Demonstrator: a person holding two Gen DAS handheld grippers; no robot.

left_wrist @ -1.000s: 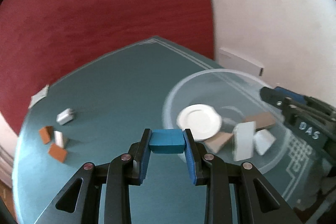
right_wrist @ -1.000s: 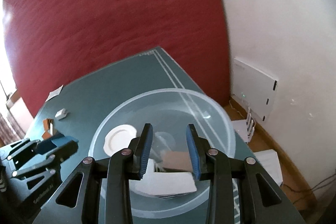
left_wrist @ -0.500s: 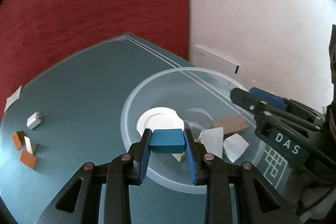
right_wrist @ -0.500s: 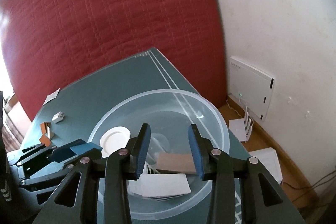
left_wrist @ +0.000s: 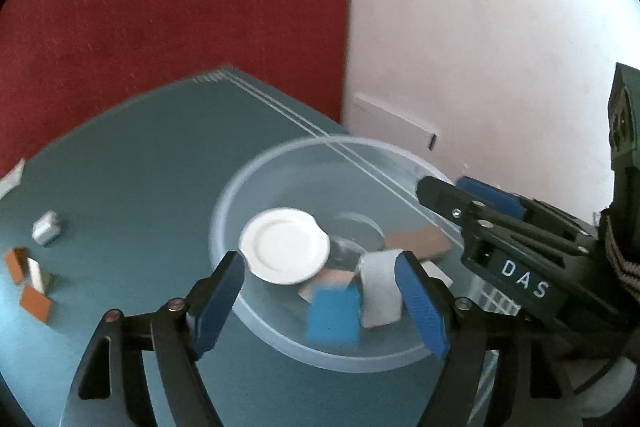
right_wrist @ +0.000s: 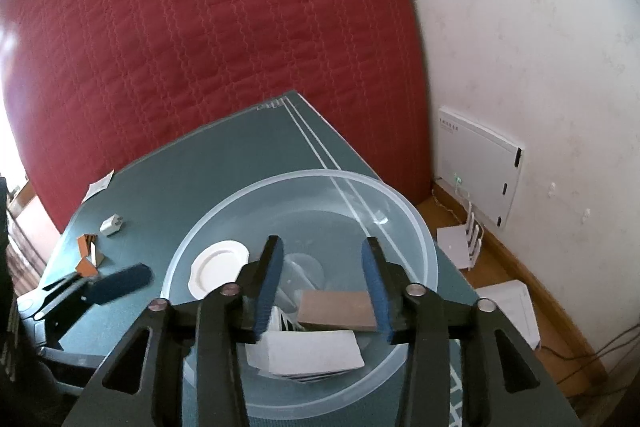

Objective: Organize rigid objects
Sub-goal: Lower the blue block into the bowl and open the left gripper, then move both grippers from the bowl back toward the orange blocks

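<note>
Your left gripper (left_wrist: 320, 291) had just been opening, and its jaws stood spread wide above the near rim of the clear round plastic bowl (left_wrist: 280, 163). The small blue rectangular block (left_wrist: 334, 315) was between the two blue pads but touched neither of them. It looked blurred, in the lower centre of the left wrist view, inside the bowl, just beside a white tilted block (left_wrist: 380, 291) and below the small white round plate (left_wrist: 286, 245).

Your right gripper (right_wrist: 322, 283) had also just been opening. Its jaws were parted a little over the bowl and pinched nothing; between them, further down in the bowl, you could see a flat brown rectangular piece (right_wrist: 338, 309) and a white flat piece (right_wrist: 308, 353).

At the left edge of the left wrist view, orange and white small blocks (left_wrist: 30, 279) lay on the dark green table (left_wrist: 132, 187), well apart from the bowl.
</note>
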